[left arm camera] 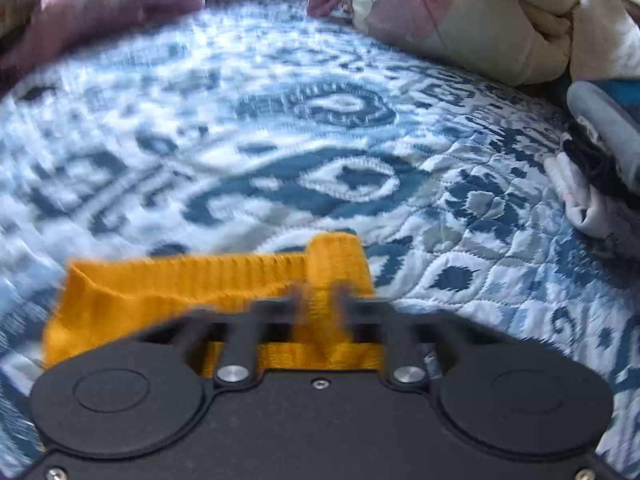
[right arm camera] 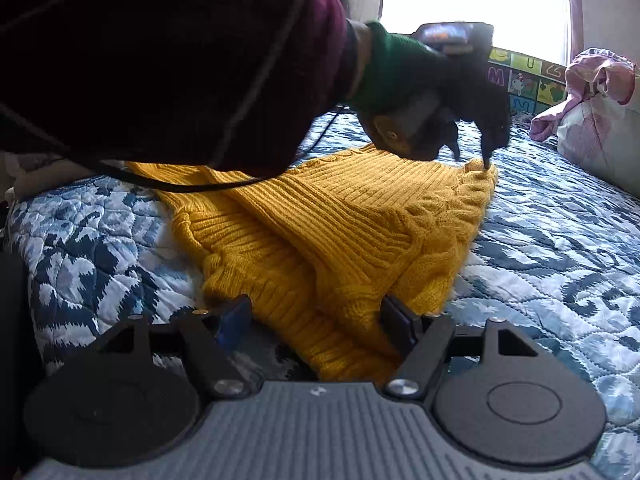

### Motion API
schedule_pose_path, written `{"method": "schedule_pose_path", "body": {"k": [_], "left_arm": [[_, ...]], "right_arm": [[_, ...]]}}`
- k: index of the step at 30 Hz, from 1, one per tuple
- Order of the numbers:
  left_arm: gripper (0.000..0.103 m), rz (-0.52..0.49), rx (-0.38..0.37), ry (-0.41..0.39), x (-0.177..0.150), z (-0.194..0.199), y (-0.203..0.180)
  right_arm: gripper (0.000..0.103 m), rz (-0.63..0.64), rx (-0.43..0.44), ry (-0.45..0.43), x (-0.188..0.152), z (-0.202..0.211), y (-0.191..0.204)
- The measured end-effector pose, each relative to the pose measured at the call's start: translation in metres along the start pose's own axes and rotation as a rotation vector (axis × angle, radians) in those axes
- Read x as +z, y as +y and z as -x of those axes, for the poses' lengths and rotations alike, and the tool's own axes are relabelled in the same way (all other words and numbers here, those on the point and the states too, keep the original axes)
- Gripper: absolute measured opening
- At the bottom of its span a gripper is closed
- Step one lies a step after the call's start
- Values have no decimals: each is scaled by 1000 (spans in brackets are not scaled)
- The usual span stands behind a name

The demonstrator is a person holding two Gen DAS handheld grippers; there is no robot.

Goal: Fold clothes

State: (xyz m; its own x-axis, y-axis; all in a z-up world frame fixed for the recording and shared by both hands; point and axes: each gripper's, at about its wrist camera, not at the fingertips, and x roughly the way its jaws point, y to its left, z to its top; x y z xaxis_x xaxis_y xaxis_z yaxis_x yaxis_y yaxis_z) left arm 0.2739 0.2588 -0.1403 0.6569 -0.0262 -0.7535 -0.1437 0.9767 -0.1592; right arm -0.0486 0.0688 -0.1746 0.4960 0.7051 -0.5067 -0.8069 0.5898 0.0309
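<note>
One yellow sweater (right arm camera: 320, 216) lay on the quilt (right arm camera: 560, 240). Left gripper (left arm camera: 318, 300) pinched its far corner; right gripper (right arm camera: 316, 320) stood wide, jaws astride the near hem. Two pillows (left arm camera: 460, 20).

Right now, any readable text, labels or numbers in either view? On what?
"M": letter tile on the alphabet play mat standing behind the bed, right wrist view.
"U": another tile on the same mat.
Other tiles there carry cartoon pictures and shapes too blurred to read.
The mat strip in the left wrist view: too blurred to read.
Yellow sweater, quilt, tongs: no text visible.
</note>
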Motion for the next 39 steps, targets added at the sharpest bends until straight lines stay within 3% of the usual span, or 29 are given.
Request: {"method": "schedule_pose_path", "body": {"k": [2,5,8,10,14,17,20,22,26,28,30,35,37,39], "left_arm": [[3,37,-4,-42,0,9,9],[3,42,33,-44,-3,4,17],[5,11,78,-14,-8,-7,15],[7,-20,91,-47,-7,4,10],[7,-60,52,-124,-3,30,-4],[7,-115,23,-91,-2,19,-16],[8,-130,47,33,-8,-21,-17],[9,-133,34,33,-8,-22,-16],[10,-103,29,-45,-10,36,-7],[22,-90,42,-81,-25,73,6],[29,-47,53,-114,-45,112,27],[30,113,86,-182,-104,200,88],[40,183,101,-206,-128,231,110],[42,255,113,-217,-154,250,129]], "right_arm": [[71,-9,4,2,0,-1,-2],[71,-11,5,9,0,-2,-2],[71,-1,3,15,-1,-3,-2],[71,-8,4,13,-1,-4,-3],[71,-11,3,11,-1,-4,-3],[71,-14,5,12,-1,-3,-4],[72,-17,12,19,-1,-3,-4],[73,-4,11,27,-1,-4,-3],[73,-1,7,30,-1,-3,-1],[73,-12,8,23,0,-1,-2],[73,-30,9,12,1,4,-2],[71,-48,-31,-27,6,17,-4],[71,-41,-53,-41,8,22,-4],[71,-30,-78,-62,10,26,-3]]}}
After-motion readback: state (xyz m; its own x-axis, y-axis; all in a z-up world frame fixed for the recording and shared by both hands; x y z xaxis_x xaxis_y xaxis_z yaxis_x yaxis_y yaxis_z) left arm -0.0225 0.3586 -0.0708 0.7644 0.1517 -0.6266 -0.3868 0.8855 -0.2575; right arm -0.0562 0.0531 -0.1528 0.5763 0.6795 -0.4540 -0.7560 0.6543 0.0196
